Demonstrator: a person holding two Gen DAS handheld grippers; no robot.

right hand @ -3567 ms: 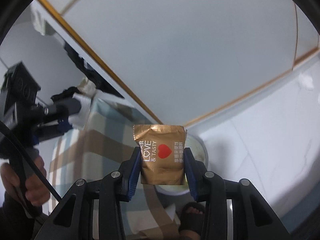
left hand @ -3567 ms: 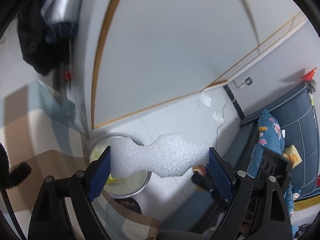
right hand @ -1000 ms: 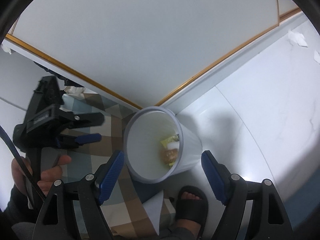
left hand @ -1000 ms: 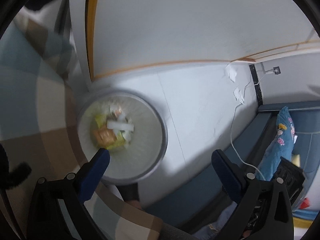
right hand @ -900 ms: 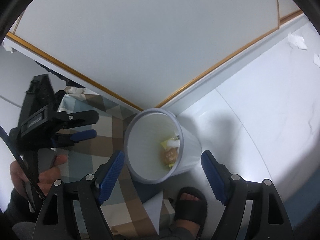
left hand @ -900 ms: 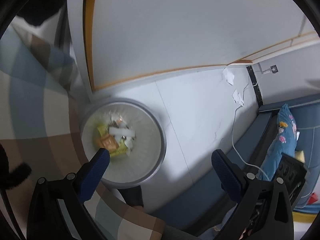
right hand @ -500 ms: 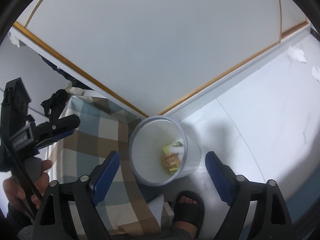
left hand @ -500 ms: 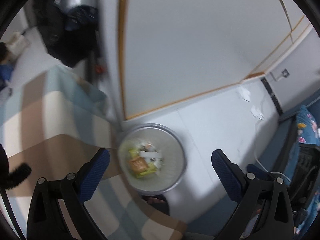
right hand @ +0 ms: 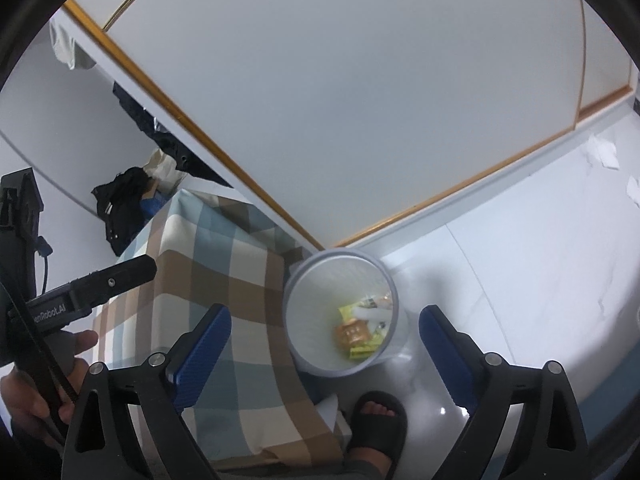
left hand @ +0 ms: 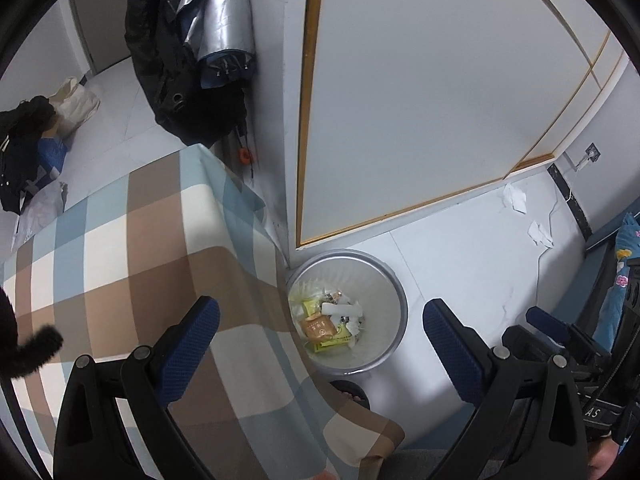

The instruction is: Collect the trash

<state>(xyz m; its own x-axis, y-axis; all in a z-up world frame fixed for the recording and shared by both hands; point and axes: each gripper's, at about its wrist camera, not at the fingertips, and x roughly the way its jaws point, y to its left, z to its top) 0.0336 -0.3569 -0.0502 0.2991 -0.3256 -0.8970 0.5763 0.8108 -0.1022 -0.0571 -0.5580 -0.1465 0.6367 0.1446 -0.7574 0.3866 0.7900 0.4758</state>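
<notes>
A white trash bin (left hand: 390, 280) stands on the floor by the table corner; it also shows in the right wrist view (right hand: 304, 280). Inside lie the orange-brown snack packet (left hand: 318, 328), the white foam piece (left hand: 342, 309) and yellow wrappers (left hand: 334, 343); the packet shows in the right wrist view too (right hand: 352, 333). My left gripper (left hand: 320, 350) is open and empty, high above the bin. My right gripper (right hand: 325, 350) is open and empty above the bin.
A checked tablecloth covers the table (left hand: 120, 248) left of the bin. White paper scraps (left hand: 516, 198) lie on the floor by the wall. Dark coats (left hand: 172, 60) hang at the back. A foot in a black sandal (right hand: 376, 412) stands just below the bin.
Both grippers held trash 3.6 s ago, foam in the left and the snack packet in the right; both pieces now lie in the bin. Over the last second both grippers have drawn back from the bin.
</notes>
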